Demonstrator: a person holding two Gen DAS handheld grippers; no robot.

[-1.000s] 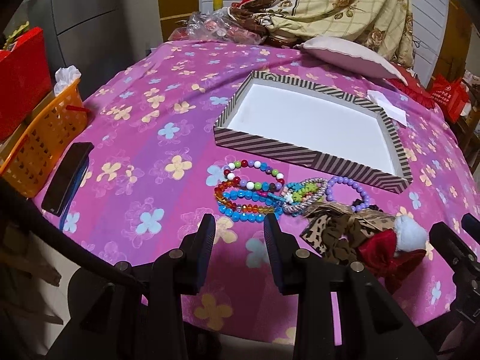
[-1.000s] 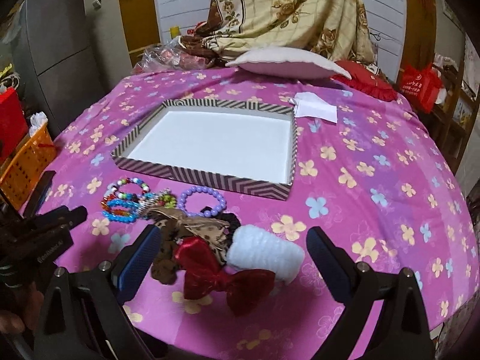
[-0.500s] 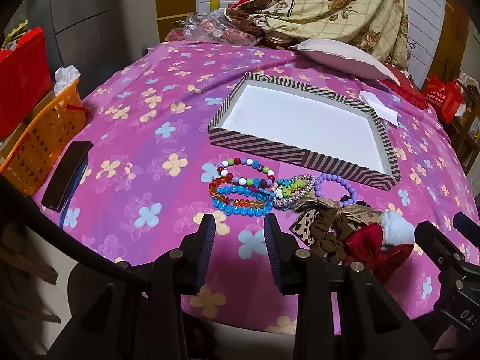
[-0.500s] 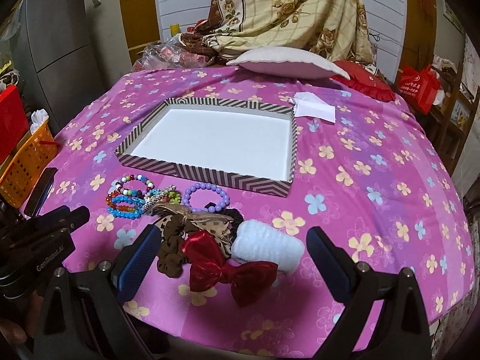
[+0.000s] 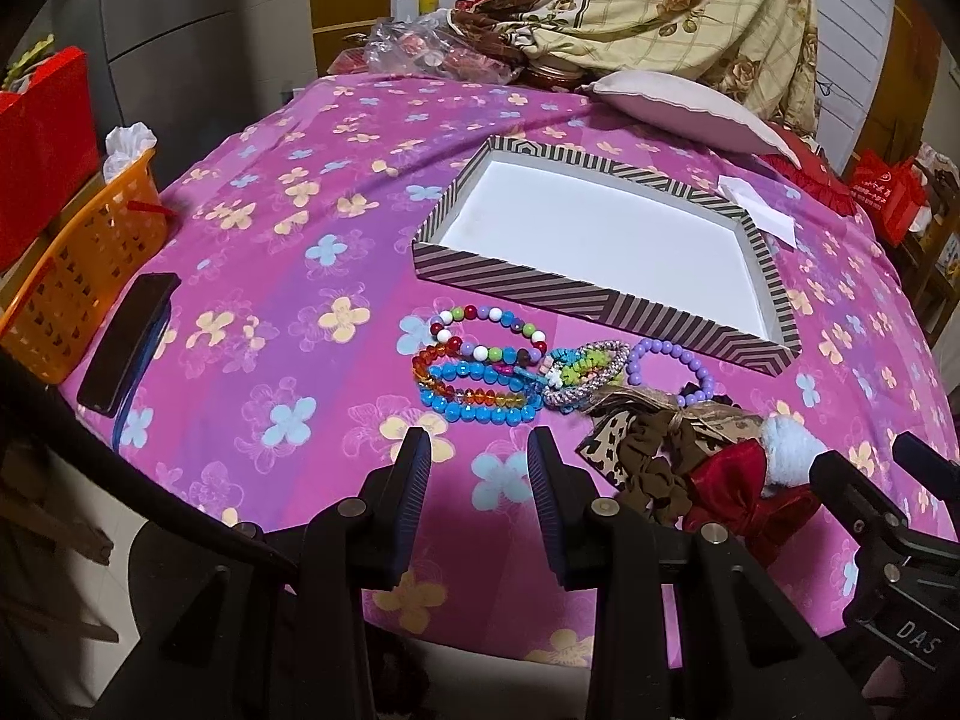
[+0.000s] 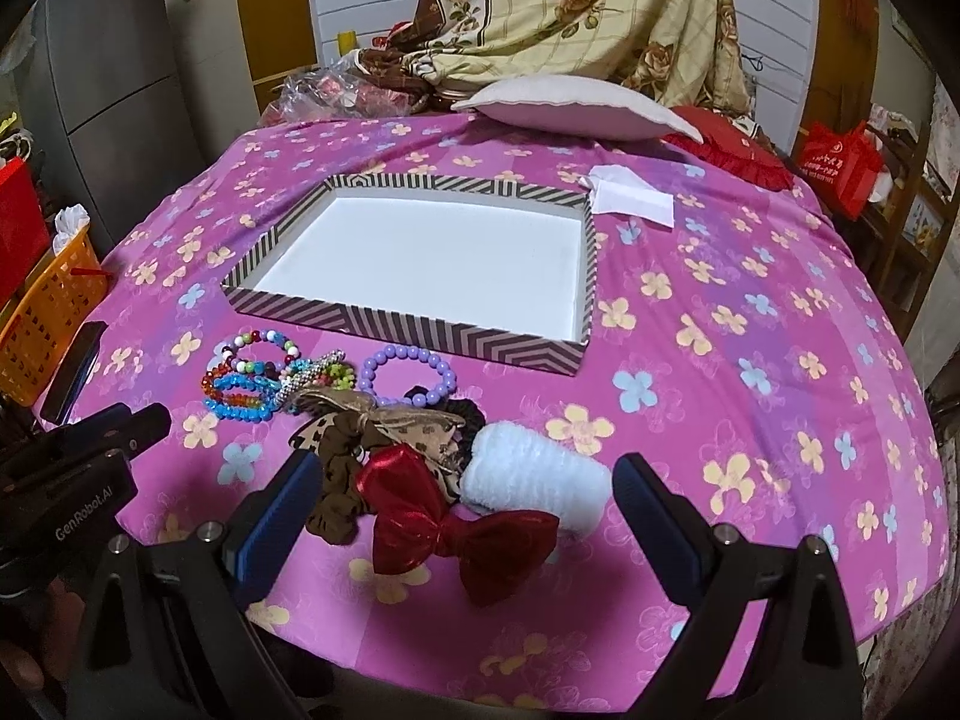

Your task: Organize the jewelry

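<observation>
Two claws hover over the near edge of a counter (image 6: 750, 312) draped in a pink floral cloth. The left claw (image 5: 480, 450) has its pads set narrowly apart with nothing between them, just short of the beaded bracelets (image 5: 480, 372). The right claw (image 6: 462, 480) is spread wide and empty, its pads flanking a red bow (image 6: 444, 528), a brown scrunchie (image 6: 339, 480) and a white fluffy scrunchie (image 6: 534, 480). The bow's long axis runs from near right to far left. Touching these on the far side lie a leopard-print bow (image 6: 384, 426) and a purple bead bracelet (image 6: 408, 375), with the bracelets piled together to their left, overlapping one another. Just beyond sits a shallow striped box (image 6: 420, 330) with a white floor, nothing in it, its long axis running left to right. A white paper (image 6: 630, 198) touches its far right corner. Farther back rests a pale pillow (image 6: 576, 105). A dark phone (image 5: 129, 342) lies at the counter's left edge beside an orange basket (image 5: 78, 264).
</observation>
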